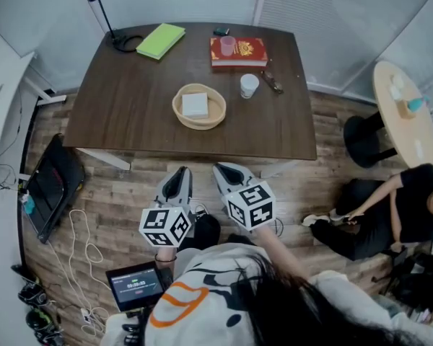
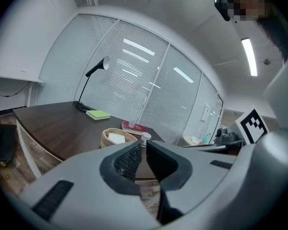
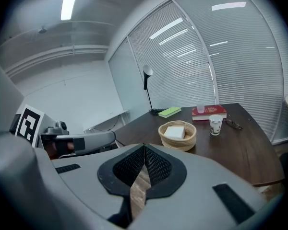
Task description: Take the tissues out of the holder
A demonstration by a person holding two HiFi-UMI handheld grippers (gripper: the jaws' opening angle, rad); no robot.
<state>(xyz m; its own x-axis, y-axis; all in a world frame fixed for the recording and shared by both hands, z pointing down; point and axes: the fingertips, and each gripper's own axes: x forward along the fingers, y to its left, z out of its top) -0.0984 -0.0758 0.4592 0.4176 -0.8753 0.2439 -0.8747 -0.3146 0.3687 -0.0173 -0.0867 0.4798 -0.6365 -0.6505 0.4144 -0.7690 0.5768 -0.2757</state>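
Left gripper and right gripper hover short of the dark wooden worktop, fingers closed and empty, so the white tissues sit untouched in the round wicker holder.

Head view: high above, looking steeply down; left gripper, right gripper low in frame, table ahead of claws. Gripper views: low, little above tabletop, each looking along own jaws toward table, basket well ahead. All three share table, basket; each gripper view catches other claw alongside.
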